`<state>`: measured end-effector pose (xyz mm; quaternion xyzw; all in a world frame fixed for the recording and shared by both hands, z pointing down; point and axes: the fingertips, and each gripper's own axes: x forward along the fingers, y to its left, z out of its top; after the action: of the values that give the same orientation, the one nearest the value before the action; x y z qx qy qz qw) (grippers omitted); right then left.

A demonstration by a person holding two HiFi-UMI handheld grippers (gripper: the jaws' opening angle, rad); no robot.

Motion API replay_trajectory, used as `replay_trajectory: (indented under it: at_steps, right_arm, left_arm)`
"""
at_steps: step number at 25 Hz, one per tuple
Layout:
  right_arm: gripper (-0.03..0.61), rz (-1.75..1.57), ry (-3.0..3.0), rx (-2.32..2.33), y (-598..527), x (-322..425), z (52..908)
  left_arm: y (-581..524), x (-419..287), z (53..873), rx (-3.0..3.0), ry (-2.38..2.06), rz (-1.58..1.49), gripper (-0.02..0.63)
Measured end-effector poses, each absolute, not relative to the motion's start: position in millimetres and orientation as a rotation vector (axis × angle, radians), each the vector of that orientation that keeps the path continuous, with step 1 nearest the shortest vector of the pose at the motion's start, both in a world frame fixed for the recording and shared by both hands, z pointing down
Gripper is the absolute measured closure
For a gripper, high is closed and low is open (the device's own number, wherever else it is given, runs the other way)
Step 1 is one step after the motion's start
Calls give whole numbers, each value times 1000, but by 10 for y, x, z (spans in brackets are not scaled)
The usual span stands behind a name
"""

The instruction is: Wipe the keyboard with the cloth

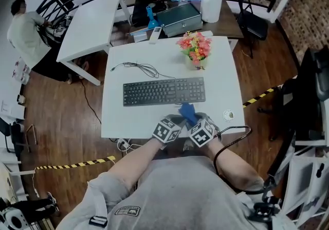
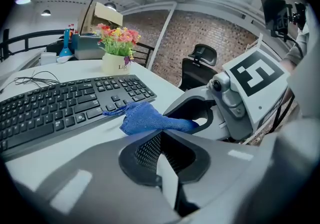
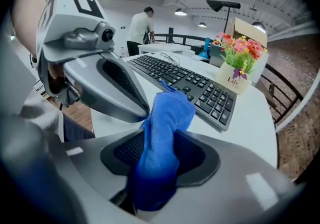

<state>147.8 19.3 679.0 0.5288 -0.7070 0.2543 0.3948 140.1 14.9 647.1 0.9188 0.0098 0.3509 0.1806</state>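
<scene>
A black keyboard (image 1: 163, 91) lies across the middle of the white table (image 1: 221, 85). A bunched blue cloth (image 1: 187, 112) sits just in front of the keyboard's right end, and both grippers meet at it near the table's front edge. My left gripper (image 2: 160, 135) has its jaws together, with their tips pinching the near edge of the cloth (image 2: 150, 120). My right gripper (image 3: 159, 140) stands open; the cloth (image 3: 162, 133) lies loosely between its spread jaws and rises toward the keyboard (image 3: 185, 77). The left gripper's finger (image 3: 115, 92) reaches the cloth from the left.
A pot of flowers (image 1: 195, 49) stands behind the keyboard's right end. The keyboard's cable (image 1: 139, 67) loops at the back left. A small round object (image 1: 229, 116) lies near the front right corner. A second table, boxes and a person (image 1: 25, 28) are further back.
</scene>
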Motion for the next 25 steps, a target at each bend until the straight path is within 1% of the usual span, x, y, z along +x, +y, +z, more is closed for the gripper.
replay_trajectory:
  at_steps: [1, 2, 3, 8, 12, 25]
  right_arm:
    - [420, 641, -1778, 1344, 192, 1477, 6785]
    - [452, 635, -1766, 1347, 182, 1468, 6771]
    - [460, 631, -1759, 1352, 163, 1450, 6752]
    - [466, 599, -1755, 1383, -114, 1352, 6551]
    - [466, 537, -1785, 1387, -597, 1136, 6373]
    - [466, 353, -1888, 1214, -2274, 11, 6166]
  left_arm:
    - [151, 1408, 6470, 2596, 45, 985, 621]
    - [140, 1406, 6459, 2599, 61, 976, 621]
    - [116, 1393, 6439, 2602, 73, 965, 621]
    - [-232, 1240, 6240, 2624, 61, 867, 621]
    - [-761, 937, 6133, 2628, -38, 806, 621]
    - [-2291, -269, 6021, 2567, -391, 704, 621]
